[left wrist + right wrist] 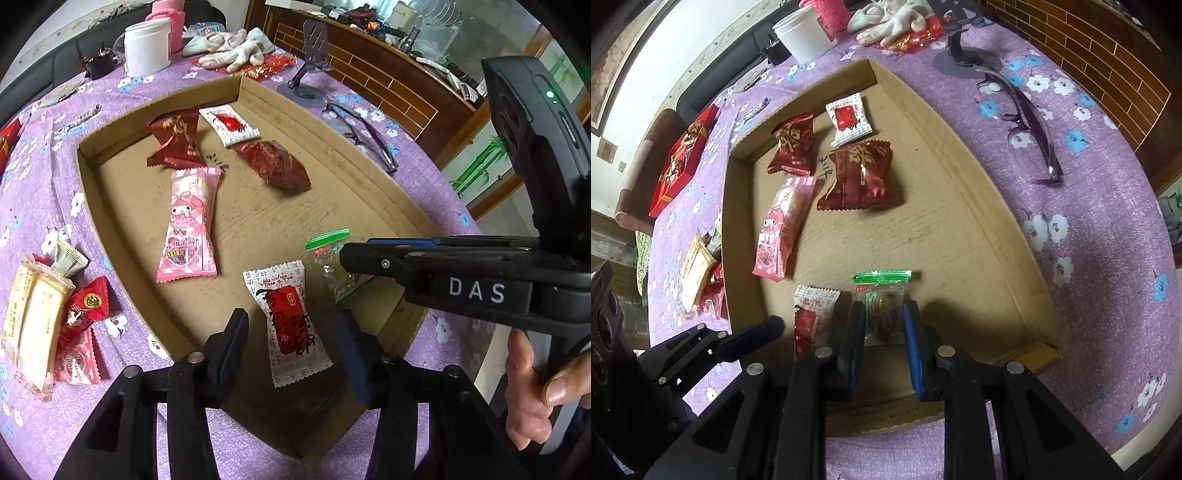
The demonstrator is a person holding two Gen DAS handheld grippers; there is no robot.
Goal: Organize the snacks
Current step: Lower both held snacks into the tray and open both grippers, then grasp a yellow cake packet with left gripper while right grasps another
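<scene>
We are straddling the clear green-topped date packet point(884, 306), lengthwise between our right gripper point(884, 325)'s released jaws, while our left gripper point(291, 336)'s jaws are gaping nearby.

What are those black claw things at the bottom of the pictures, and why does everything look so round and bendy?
They are grabbers with two fingers each, and a person holds one in each hand. A small wide-eyed camera sits on each grabber, and that lens makes the pictures look bendy.

One picture looks out from the left gripper. It is open, with a white and red candy lying between its fingers.

The other picture looks out from the right gripper. Its fingers sit on either side of a small clear packet with a green top; I cannot tell if it is squeezing yet.

More snacks lie in a shallow cardboard tray on a purple flowery tablecloth, like the pink bunny packet.
</scene>
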